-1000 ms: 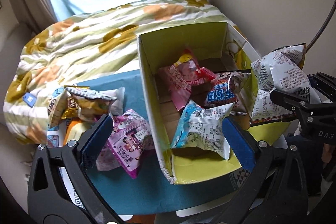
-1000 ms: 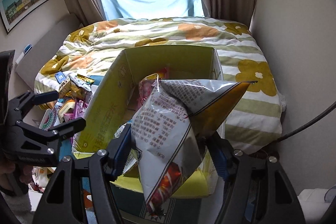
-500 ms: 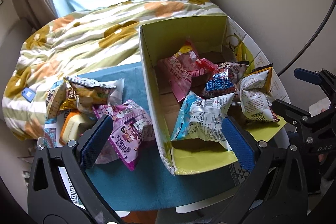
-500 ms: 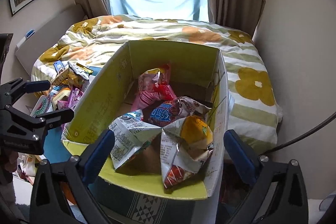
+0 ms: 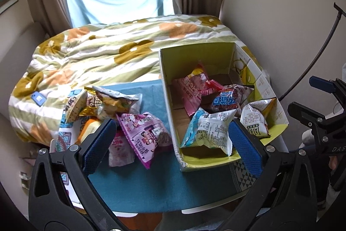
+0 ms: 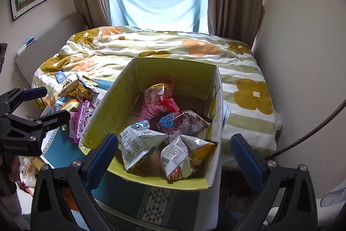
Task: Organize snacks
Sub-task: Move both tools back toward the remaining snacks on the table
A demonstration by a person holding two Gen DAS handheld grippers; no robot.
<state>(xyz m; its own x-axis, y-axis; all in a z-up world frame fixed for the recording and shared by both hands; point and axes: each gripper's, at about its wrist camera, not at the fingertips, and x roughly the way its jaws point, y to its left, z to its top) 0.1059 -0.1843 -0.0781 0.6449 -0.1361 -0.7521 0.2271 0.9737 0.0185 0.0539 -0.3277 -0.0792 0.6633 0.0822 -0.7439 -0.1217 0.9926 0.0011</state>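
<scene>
Four packets already lie in our yellow-lined cardboard box (image 6: pixel 129 88), the white-and-yellow chip bag (image 6: pixel 183 157) nearest its front right corner. Our right gripper (image 6: pixel 173 151) has just been opening and stands wide with nothing between its jaws; our left gripper (image 5: pixel 170 142) is spread and empty too. Next we should take the purple snack packet (image 5: pixel 144 133) from the loose pile on the teal cloth (image 5: pixel 151 183), pinching its sealed edge, not its puffed middle.

Both tongs (image 5: pixel 172 145) (image 6: pixel 174 154) wide, empty
</scene>
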